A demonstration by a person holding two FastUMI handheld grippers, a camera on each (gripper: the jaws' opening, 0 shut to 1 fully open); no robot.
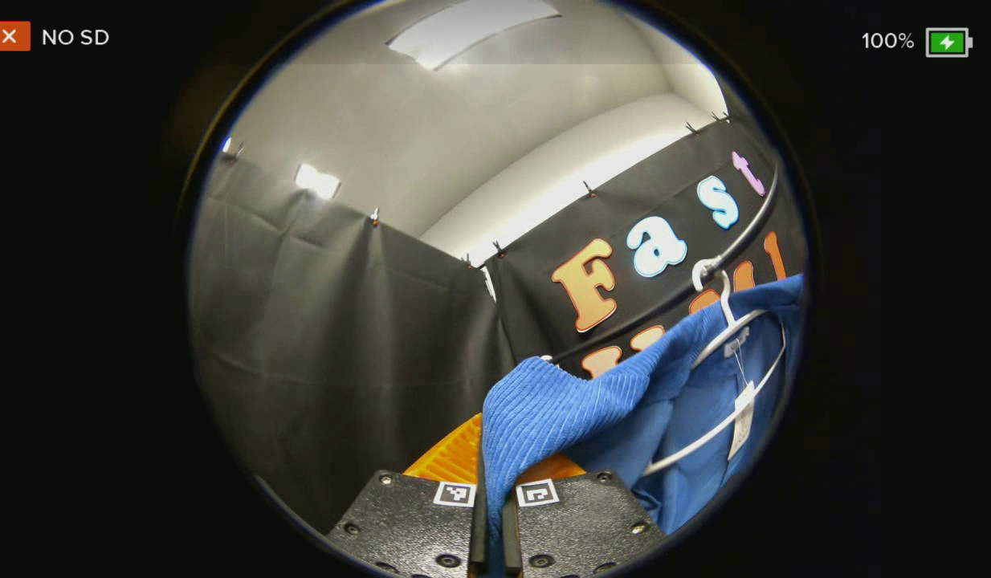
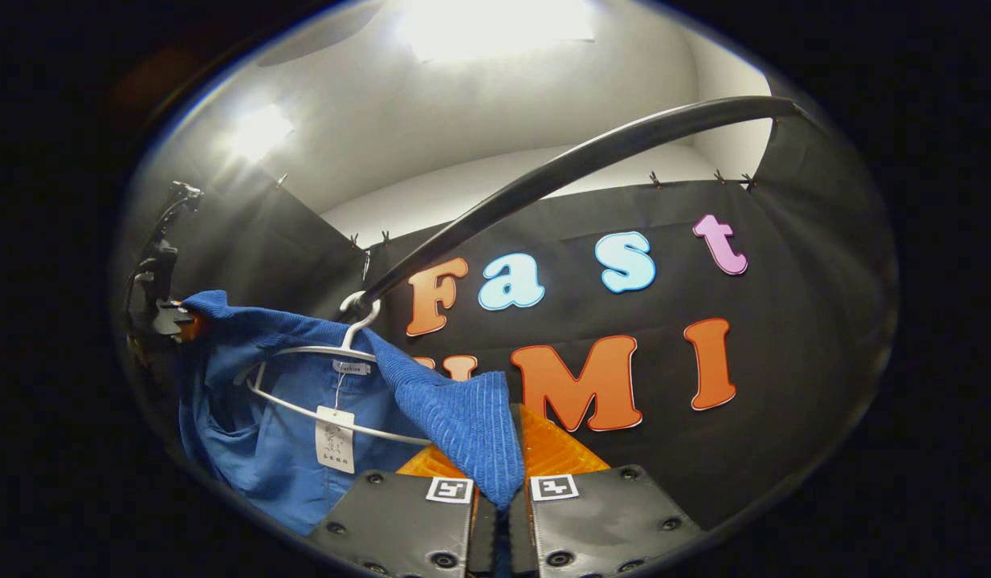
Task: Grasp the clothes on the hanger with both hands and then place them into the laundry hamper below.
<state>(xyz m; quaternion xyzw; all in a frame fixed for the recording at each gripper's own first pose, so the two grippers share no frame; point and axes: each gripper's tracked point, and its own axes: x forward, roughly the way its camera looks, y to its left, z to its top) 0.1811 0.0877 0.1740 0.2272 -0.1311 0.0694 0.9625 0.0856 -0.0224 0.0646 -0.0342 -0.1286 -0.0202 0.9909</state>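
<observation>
Both tongs, left [image 1: 495, 514] and right [image 2: 502, 514], clamp the blue ribbed sweater [image 1: 560, 401]: soft, light, probably stretchy; shoulders on white hanger [image 2: 327, 385].

Both gripper views tilt upward, close to blue garment [image 1: 560, 409] [image 2: 455, 409]; share hanger [image 1: 732, 321] [image 2: 327, 353], rail [image 2: 560, 172].

My left gripper [image 1: 495, 514] and right gripper [image 2: 502, 514] each carry textured dark plates with screws and two square black-and-white markers near the fingers.
</observation>
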